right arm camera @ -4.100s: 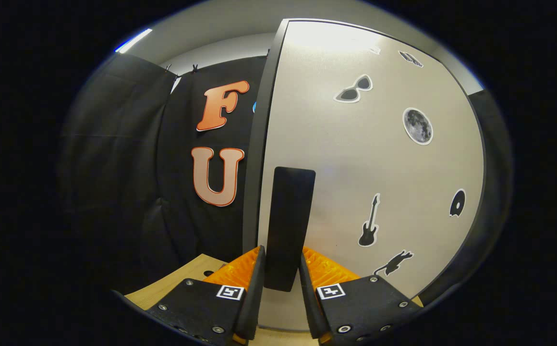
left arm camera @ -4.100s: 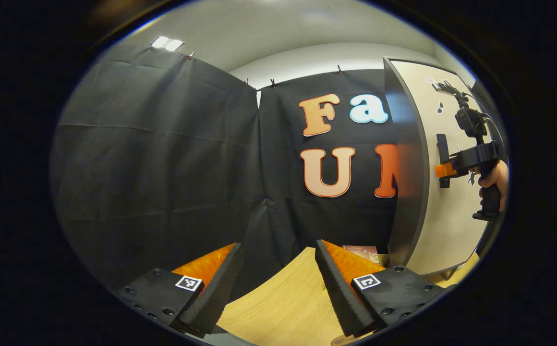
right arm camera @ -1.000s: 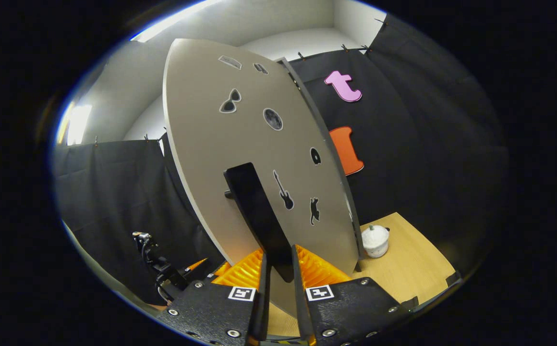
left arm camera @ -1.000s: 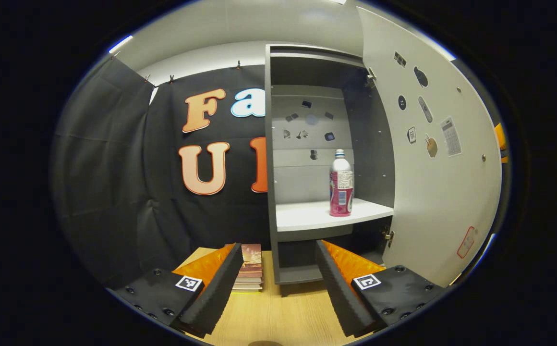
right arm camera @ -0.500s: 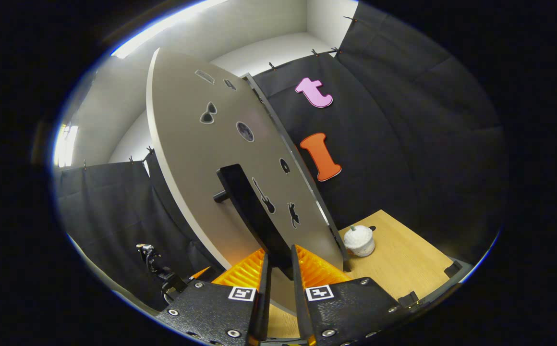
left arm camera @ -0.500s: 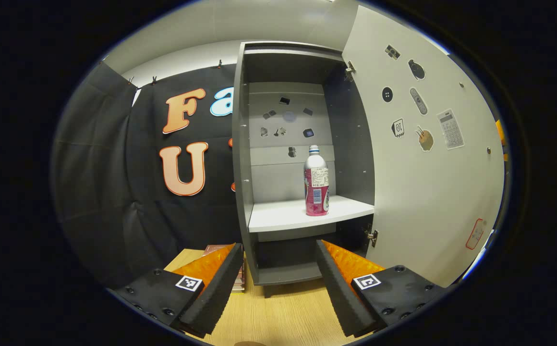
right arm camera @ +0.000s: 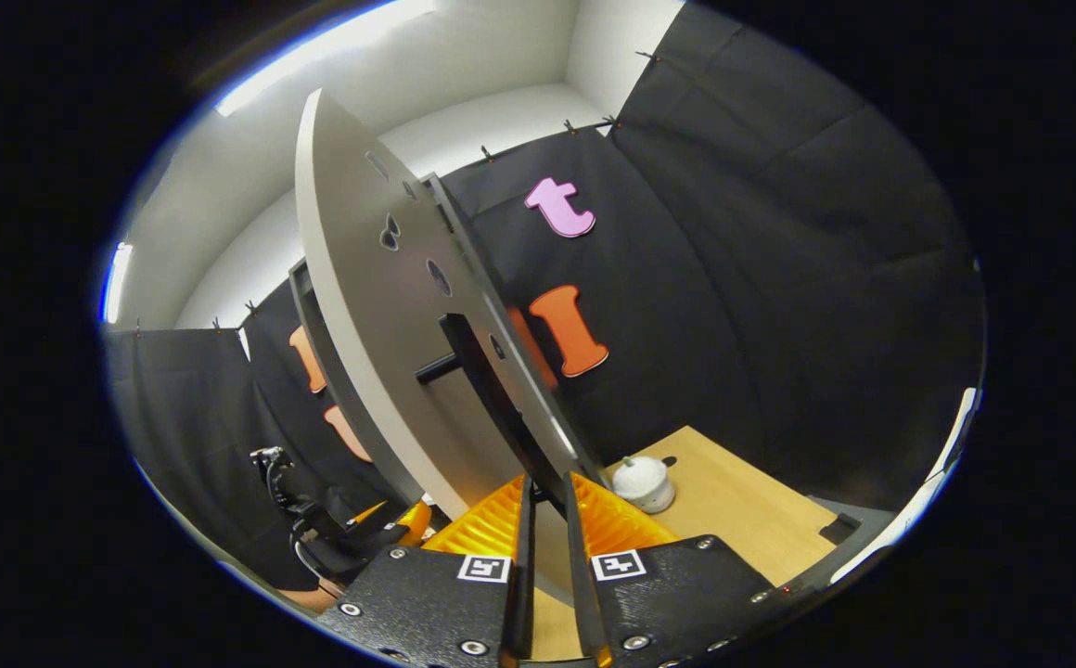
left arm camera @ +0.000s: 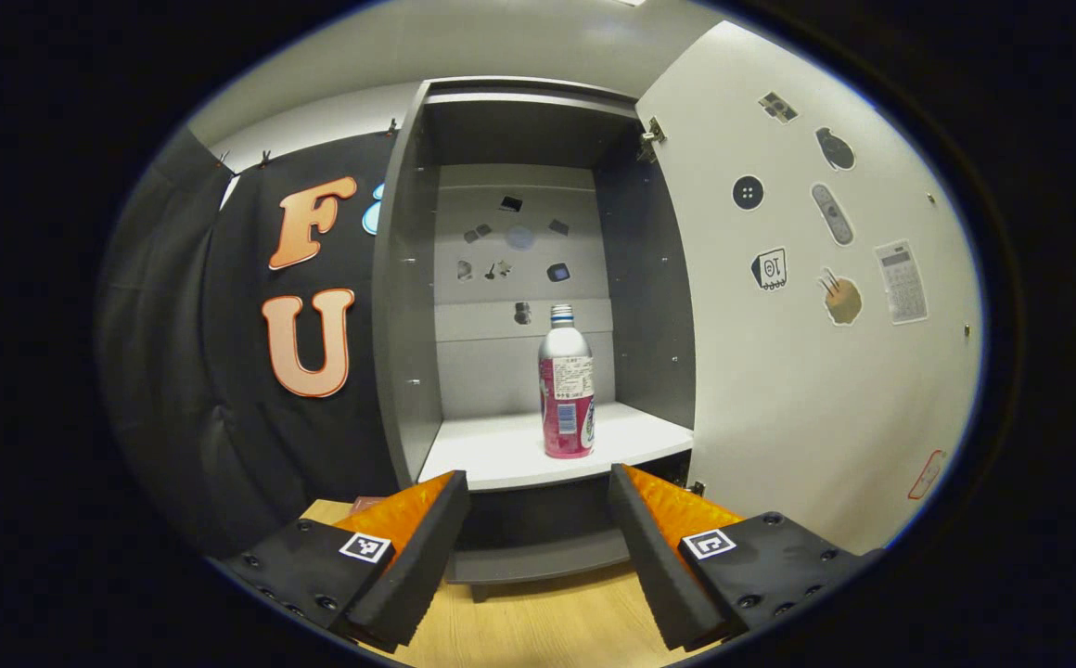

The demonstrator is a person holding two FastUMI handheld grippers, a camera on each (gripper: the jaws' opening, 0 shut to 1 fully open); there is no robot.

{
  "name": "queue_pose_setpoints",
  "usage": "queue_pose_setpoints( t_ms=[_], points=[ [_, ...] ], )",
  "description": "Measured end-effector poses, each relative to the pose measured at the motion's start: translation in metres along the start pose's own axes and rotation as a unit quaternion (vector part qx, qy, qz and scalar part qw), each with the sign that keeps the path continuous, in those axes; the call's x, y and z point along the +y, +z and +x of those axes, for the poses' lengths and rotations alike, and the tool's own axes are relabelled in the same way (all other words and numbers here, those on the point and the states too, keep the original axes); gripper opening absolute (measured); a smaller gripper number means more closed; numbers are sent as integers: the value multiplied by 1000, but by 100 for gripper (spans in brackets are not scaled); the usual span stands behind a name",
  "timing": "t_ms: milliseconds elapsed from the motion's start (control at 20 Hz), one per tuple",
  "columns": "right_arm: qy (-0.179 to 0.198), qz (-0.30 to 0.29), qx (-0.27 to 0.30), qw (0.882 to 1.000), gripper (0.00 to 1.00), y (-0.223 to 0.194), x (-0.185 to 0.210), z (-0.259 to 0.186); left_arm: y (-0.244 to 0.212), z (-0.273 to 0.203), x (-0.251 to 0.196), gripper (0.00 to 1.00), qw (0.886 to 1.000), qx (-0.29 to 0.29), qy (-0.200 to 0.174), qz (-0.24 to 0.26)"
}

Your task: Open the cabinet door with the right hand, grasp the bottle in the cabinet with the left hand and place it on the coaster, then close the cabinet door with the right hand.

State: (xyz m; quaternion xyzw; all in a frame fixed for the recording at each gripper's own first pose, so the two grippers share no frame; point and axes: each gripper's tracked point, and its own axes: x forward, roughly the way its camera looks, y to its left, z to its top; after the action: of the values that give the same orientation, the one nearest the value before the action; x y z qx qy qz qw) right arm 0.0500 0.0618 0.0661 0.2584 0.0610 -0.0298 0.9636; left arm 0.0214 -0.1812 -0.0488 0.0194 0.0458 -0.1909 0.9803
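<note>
Nearest in the left gripper view, the left tool (left arm camera: 538, 520) is released, jaws spread, apart from everything and aimed at the open cabinet (left arm camera: 399, 371). In the right gripper view, the right tool (right arm camera: 545, 529) is clenched on the handle (right arm camera: 492, 390) of the door (right arm camera: 362, 353), which is swung wide.

Progress: the door-opening step appears complete. Grasping the bottle, placing it on the coaster and closing the door remain. No coaster can be identified.

Contents: beyond the left tool, the bottle (left arm camera: 567, 394) stands upright on the cabinet's shelf (left arm camera: 492, 455), near its front edge, right of centre. Nothing else stands on that shelf. The compartment below is dark; contents cannot be told.
</note>
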Motion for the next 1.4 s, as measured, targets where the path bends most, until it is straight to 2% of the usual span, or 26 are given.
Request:
queue_pose_setpoints(
  t_ms=[150,250,400,650,850,950,1000,1050,1100,1150,1400],
  points=[
    [20,18,-4,1000,16,-2,7,-8,-2,25,-10,98,1000,8,-10,-11],
    [12,17,-10,1000,16,0,-2,-11,0,41,-15,99,1000,11,-14,-18],
    [6,19,-25,999,26,8,-8,-21,6,66,-22,100,999,9,-21,-27],
    [-20,12,-42,999,32,16,-30,-30,9,106,-28,98,999,12,-20,-29],
    [-42,-9,-46,998,52,18,-43,-27,3,136,-20,99,999,28,-4,-38],
    [-46,-12,-50,998,58,20,-45,-27,-1,149,-19,99,999,35,-3,-38],
    [-50,-14,-52,997,75,21,-48,-26,-3,155,-18,98,999,37,-1,-35],
    [-53,-18,-55,997,77,23,-50,-27,-3,159,-19,98,999,37,0,-32],
    [-56,-21,-56,997,89,24,-52,-27,-4,164,-19,96,999,38,3,-26],
    [-61,-25,-57,996,84,24,-55,-27,-5,169,-19,99,999,37,5,-21],
    [-79,-59,-53,994,90,23,-62,-28,-15,196,-22,99,998,55,10,-16]
  ],
)
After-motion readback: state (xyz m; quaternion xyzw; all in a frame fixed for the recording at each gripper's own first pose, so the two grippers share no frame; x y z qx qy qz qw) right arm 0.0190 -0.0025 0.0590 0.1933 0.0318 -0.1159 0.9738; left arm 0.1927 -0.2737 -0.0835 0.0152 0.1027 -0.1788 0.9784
